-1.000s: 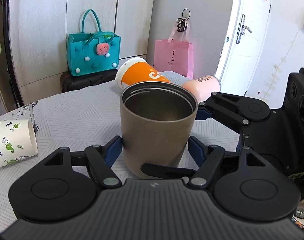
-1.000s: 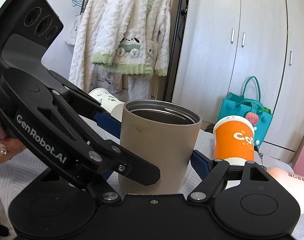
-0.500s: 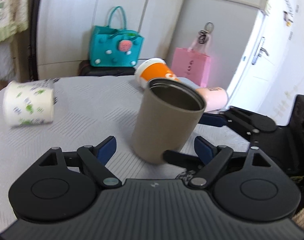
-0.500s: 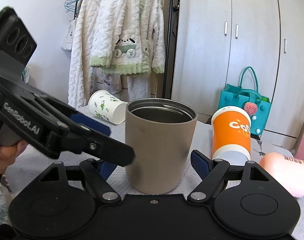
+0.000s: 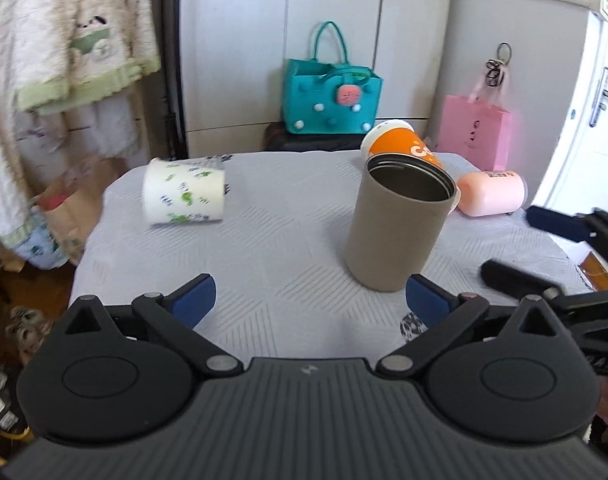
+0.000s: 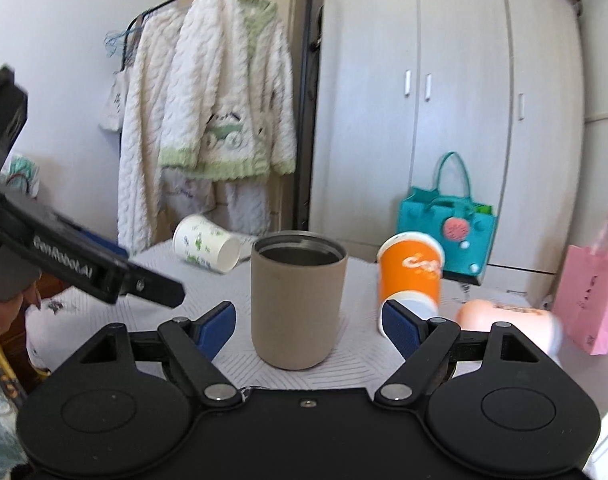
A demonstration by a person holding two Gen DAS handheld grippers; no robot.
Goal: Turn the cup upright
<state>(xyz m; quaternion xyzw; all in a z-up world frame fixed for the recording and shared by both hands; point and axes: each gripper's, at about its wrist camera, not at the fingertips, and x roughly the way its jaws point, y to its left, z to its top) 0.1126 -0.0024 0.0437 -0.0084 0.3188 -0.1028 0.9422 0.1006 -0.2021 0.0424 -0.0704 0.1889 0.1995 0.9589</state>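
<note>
I am holding my left gripper (image 5: 309, 298) and right gripper (image 6: 307, 322) wide apart, gripping nothing. The tan cup (image 6: 298, 300) is standing mouth-up on the bench (image 5: 264, 240). Left of that cup, the printed paper cup (image 5: 184, 192) is lying on its side; behind it the orange cup (image 5: 403, 146) seems tipped, though blur hides its base. For the next flip, I am planning to grip mid-wall and rotate slowly.

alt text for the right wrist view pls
A tan cylindrical metal-lined cup stands upright on the grey patterned tablecloth, between the open right tongs but untouched. Behind it, an orange paper cup, a white leaf-print paper cup and a pink cup lie tipped over.
</note>
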